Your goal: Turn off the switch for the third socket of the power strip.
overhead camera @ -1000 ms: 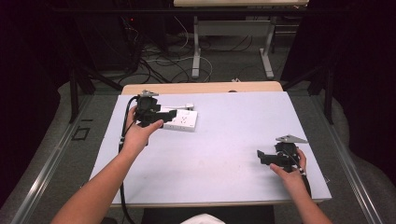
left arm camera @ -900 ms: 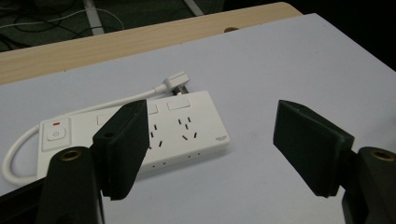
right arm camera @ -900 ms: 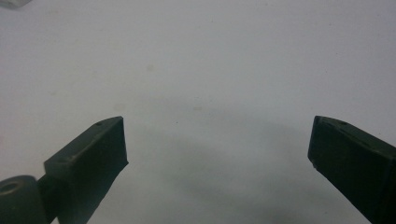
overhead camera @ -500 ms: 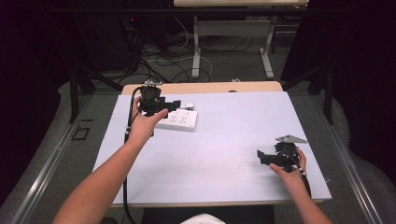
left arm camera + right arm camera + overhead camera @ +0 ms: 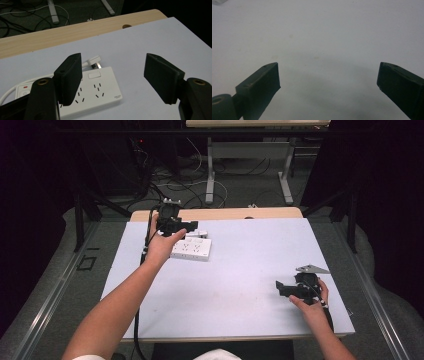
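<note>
Two grippers are out: the left gripper [image 5: 192, 226] is lifting away toward the far edge, jaws wide and holding nothing, over the white power strip [image 5: 191, 248] lying far-left on the table [image 5: 250, 270]. Right gripper [image 5: 280, 288] is waiting near-right, open, empty.

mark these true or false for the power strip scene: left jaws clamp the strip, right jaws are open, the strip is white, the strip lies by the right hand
1. The left gripper clamps the power strip. False: its jaws stand open above it, nothing between them.
2. The right gripper has open jaws. True.
3. The power strip is white. True.
4. The strip lies by the right hand. False: it lies at the far left of the table, by the left gripper.
</note>
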The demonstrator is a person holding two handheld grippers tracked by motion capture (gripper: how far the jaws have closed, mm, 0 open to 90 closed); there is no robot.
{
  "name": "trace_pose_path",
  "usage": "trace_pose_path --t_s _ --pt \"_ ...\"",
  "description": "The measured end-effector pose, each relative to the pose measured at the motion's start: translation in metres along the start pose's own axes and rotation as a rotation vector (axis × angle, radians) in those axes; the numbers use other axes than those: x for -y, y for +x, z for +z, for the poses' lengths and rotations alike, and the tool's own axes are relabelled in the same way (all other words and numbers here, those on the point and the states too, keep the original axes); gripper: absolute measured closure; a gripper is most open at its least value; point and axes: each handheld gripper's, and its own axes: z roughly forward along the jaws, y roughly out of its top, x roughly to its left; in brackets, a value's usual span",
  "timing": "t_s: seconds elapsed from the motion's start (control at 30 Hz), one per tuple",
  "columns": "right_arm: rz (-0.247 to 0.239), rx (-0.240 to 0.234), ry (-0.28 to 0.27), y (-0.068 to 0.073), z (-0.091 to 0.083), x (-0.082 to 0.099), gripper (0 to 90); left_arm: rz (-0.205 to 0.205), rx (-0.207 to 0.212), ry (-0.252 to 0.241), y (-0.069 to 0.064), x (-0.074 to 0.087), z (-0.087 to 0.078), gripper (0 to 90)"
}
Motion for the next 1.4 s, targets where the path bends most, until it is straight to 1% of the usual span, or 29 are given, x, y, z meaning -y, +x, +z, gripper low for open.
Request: trace_pose_path --t_s 0.2,0.33,0.37,0.4,0.5,0.7,0.73,0.77,0.8,0.9,0.93,1.0,1.03,1.1,1.13,1.2,1.27,1.33,1.37,1.4 --pt "-0.001 0.002 0.001 0.0 0.0 0.0 4.0 -0.012 -0.009 0.006 -0.002 -0.007 0.007 31.1" --pt "-0.001 0.005 0.0 -0.001 0.0 0.001 4.0 -0.01 -0.013 0.022 -0.002 -0.011 0.013 31.2" --pt "-0.001 0.005 0.0 -0.001 0.0 0.001 4.0 -0.024 -0.014 0.032 -0.003 -0.012 0.015 31.2" --pt "-0.002 0.004 0.002 -0.001 0.0 0.001 4.0 -0.03 -0.018 0.037 -0.003 -0.013 0.016 34.6" --pt "0.002 0.003 0.002 -0.001 0.001 0.001 4.0 -0.048 -0.023 0.049 -0.004 -0.015 0.022 36.7" --pt "0.003 -0.001 0.005 0.0 0.001 0.001 4.0 -0.045 -0.027 0.076 -0.006 -0.018 0.033 42.8" --pt "0.005 -0.002 0.006 0.0 0.001 0.001 4.0 -0.054 -0.029 0.086 -0.007 -0.018 0.035 44.0" --pt "0.005 -0.002 0.006 0.0 0.001 0.001 4.0 -0.045 -0.03 0.094 -0.007 -0.019 0.037 44.9" --pt "0.005 -0.002 0.005 0.0 0.001 0.001 4.0 -0.046 -0.028 0.097 -0.008 -0.019 0.039 45.5" --pt "0.005 -0.004 0.007 0.0 0.001 0.001 4.0 -0.059 -0.032 0.114 -0.009 -0.021 0.044 50.5" --pt "0.005 -0.004 0.007 0.0 0.001 0.001 4.0 -0.051 -0.03 0.113 -0.008 -0.021 0.045 50.5" --pt "0.006 -0.005 0.007 0.0 0.001 0.001 4.0 -0.06 -0.033 0.127 -0.008 -0.022 0.048 53.5" --pt "0.006 -0.005 0.007 0.0 0.001 0.001 4.0 -0.064 -0.032 0.126 -0.008 -0.022 0.05 55.0" --pt "0.007 -0.006 0.007 0.0 0.001 0.001 4.0 -0.068 -0.036 0.139 -0.008 -0.023 0.052 57.8" --pt "0.007 -0.006 0.008 0.0 0.001 0.001 4.0 -0.074 -0.036 0.135 -0.007 -0.023 0.053 59.3" --pt "0.006 -0.007 0.008 0.0 0.001 0.001 4.0 -0.085 -0.04 0.144 -0.006 -0.023 0.056 62.1" --pt "0.003 -0.009 0.006 0.0 0.001 0.001 4.0 -0.084 -0.04 0.153 -0.005 -0.023 0.059 64.5" --pt "0.004 -0.009 0.007 0.0 0.002 0.001 4.0 -0.091 -0.05 0.159 -0.004 -0.022 0.063 66.4" --pt "0.003 -0.009 0.006 0.0 0.002 0.001 4.0 -0.088 -0.048 0.165 -0.003 -0.021 0.065 67.6" --pt "0.004 -0.008 0.006 0.0 0.002 0.001 4.0 -0.089 -0.058 0.167 -0.002 -0.021 0.066 68.4"
